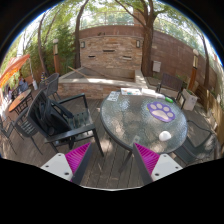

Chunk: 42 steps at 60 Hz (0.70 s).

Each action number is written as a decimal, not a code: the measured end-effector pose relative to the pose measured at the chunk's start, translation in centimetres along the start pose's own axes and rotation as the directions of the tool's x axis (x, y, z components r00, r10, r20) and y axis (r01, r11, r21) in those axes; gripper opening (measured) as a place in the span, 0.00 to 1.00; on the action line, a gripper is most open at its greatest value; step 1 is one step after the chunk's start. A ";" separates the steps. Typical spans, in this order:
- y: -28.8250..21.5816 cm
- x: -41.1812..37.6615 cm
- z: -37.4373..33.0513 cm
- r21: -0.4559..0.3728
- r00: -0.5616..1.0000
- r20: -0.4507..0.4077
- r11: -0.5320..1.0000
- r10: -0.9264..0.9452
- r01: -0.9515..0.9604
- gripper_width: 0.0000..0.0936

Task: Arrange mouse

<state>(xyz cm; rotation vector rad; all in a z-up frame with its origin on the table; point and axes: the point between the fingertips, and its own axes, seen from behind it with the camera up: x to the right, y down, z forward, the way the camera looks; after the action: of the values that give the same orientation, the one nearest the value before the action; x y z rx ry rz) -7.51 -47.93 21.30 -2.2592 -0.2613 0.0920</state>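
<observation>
Mouse (165, 135), a small white one, sat on the round glass table (125, 125) at lower right of the frame, near the table's front edge and just below a purple mat with a paw print (161, 110). It lay off the mat, apart from it by a small gap as far as could be told, so the arranging looked not yet started: nothing gripped, mouse resting on the glass on its own. Likely still to do, judging from the task line: reach the mouse, take it, and set it where it belongs, probably on the paw-print mat, though that target was a guess. The gripper (113, 157) was held back from the table at bottom center of the frame, its fingers spread wide with nothing between the two pink pads (78, 157), clearly open. Mouse was beyond the right finger and a bit to its right, well ahead of the tips, not between them. The gripper pointed roughly level toward the table's near edge, looking across it from slightly above. A black metal chair (55, 118) stood left of the table in the middle left, beyond the left finger. A stone wall (110, 50) and trees filled the upper part. Some other items sat on the far right side of the table, too small to identify.
</observation>
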 end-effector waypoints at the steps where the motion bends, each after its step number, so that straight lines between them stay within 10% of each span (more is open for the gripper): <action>1: 0.2 0.2 -0.1 -0.007 1.000 -0.005 1.000 0.005 -0.005 0.90; 20: 8.2 9.5 1.2 -0.103 0.992 -0.112 0.992 0.063 -0.075 0.90; 42: 9.4 27.0 17.3 0.022 0.971 -0.161 0.984 0.179 -0.178 0.90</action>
<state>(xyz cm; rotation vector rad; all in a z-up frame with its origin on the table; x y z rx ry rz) 17.63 -34.98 3.52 -2.2641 0.0298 0.0032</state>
